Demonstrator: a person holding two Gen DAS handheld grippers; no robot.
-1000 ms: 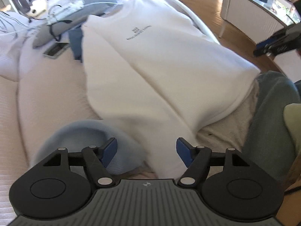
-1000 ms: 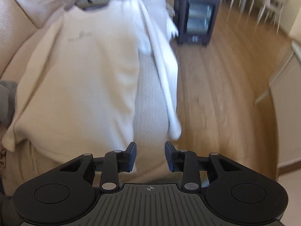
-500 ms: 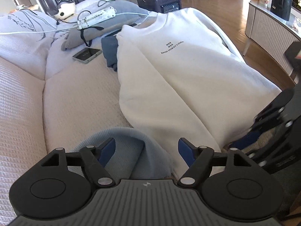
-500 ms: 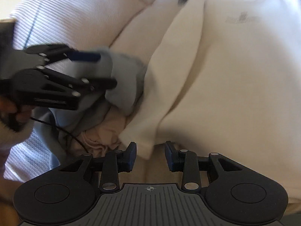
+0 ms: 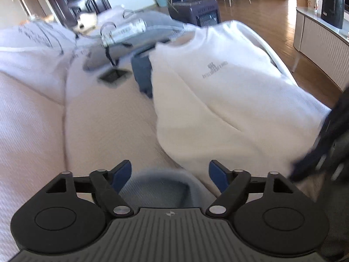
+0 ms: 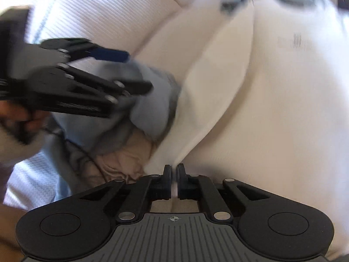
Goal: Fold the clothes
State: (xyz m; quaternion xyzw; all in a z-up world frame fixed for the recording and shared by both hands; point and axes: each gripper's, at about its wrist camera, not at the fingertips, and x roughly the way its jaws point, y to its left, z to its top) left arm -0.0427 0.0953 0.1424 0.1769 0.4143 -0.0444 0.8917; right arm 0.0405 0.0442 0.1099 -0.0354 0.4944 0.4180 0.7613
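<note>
A white sweatshirt (image 5: 218, 100) with small grey chest print lies flat on a cream ribbed sofa (image 5: 104, 122); it also shows in the right wrist view (image 6: 272, 100). My right gripper (image 6: 174, 172) is shut on the sweatshirt's near bottom hem corner. My left gripper (image 5: 170, 171) is open and empty, hovering over a light blue garment (image 5: 165, 183) beside the sweatshirt's left edge. The left gripper also shows in the right wrist view (image 6: 122, 69), over the blue garment (image 6: 152, 109). The right gripper appears blurred at the right edge of the left wrist view (image 5: 327, 144).
A dark blue folded garment (image 5: 141, 76), a phone (image 5: 113, 75), a grey cushion with a power strip (image 5: 124, 30) and a white pillow (image 5: 28, 50) lie at the sofa's far end. A heater (image 5: 196, 13) and a white cabinet (image 5: 322, 41) stand on the wood floor.
My right gripper has closed on the sweatshirt's hem corner; it was open before. The left gripper has moved a little forward over the blue garment, still open.
</note>
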